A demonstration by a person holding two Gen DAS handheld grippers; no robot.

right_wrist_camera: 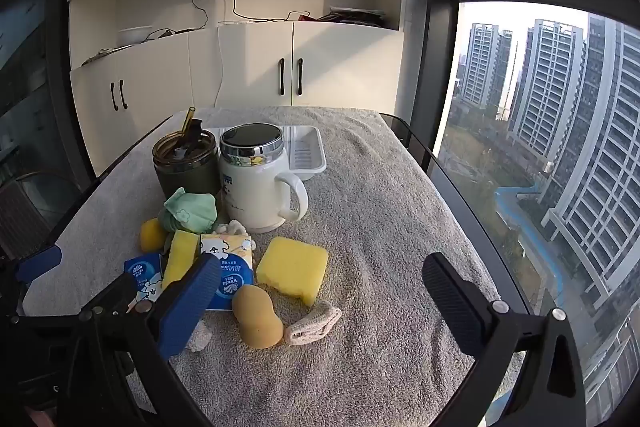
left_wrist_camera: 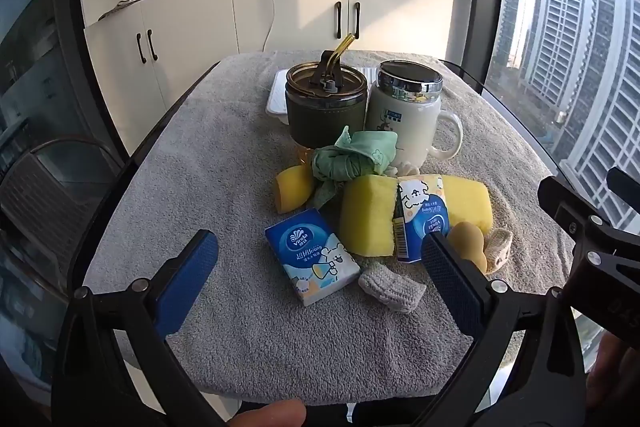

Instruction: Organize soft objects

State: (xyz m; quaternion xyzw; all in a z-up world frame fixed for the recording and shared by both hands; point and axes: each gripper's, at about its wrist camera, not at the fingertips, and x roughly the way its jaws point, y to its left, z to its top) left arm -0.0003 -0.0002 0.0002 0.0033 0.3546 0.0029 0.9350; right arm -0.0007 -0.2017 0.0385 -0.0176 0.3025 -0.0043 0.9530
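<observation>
Both the left gripper [left_wrist_camera: 320, 267] and right gripper [right_wrist_camera: 320, 291] hover with jaws wide, gripping nothing. Nearest the left gripper lies a blue tissue pack [left_wrist_camera: 310, 255]; behind it yellow sponges [left_wrist_camera: 370, 215], then knotted green cloth [left_wrist_camera: 348, 163] against the white mug [left_wrist_camera: 404, 119].

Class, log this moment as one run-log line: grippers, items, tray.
left gripper: open, empty | right gripper: open, empty | sponges, tissue packs, cloth: piled before mugs | tray: holds nothing visible
</observation>
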